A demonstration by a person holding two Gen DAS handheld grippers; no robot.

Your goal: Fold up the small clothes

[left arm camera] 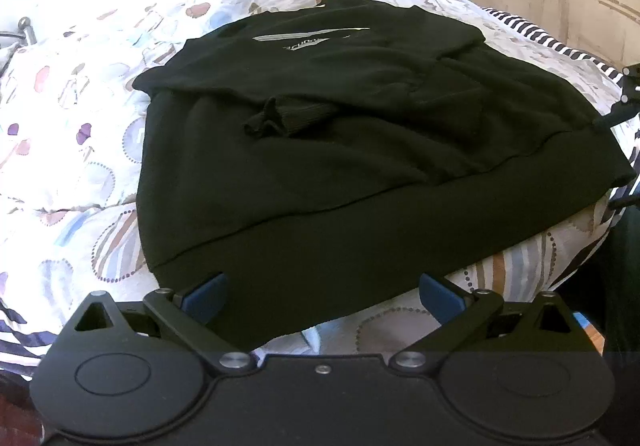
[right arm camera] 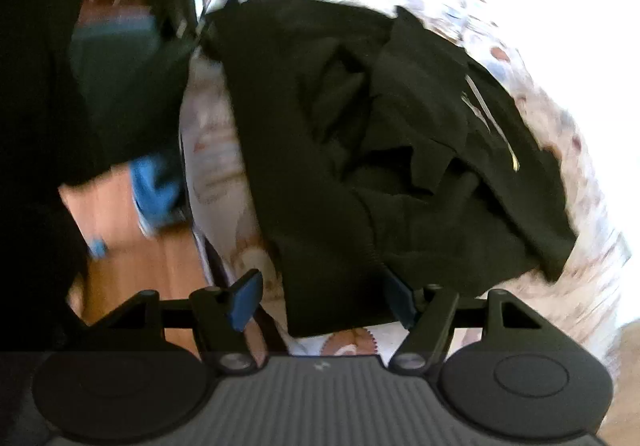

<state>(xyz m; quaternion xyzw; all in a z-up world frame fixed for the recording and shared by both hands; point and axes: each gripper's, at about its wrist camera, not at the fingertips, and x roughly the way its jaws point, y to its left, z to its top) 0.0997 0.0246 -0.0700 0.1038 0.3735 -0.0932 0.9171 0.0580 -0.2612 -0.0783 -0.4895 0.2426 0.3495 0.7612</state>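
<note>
- Since both sleeves are already laid inward across the black cotton sweatshirt (left arm camera: 360,150), which fills the centre of the left wrist view on the circle-patterned white bedspread (left arm camera: 72,134), the side folds are judged done.
- Left gripper (left arm camera: 322,296): blue pads seen apart, hem between them, unpressed.
- Right gripper (right arm camera: 324,300): pads apart around the hem's corner at lower centre.
- Bottom-to-top fold is judged left.

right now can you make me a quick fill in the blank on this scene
1. The sweatshirt is ____ in colour.
2. It lies on a patterned ____.
3. The left gripper has its jaws ____.
4. The cuff lies on ____ of the sweatshirt.

Missing words: black; bedspread; open; top
</note>
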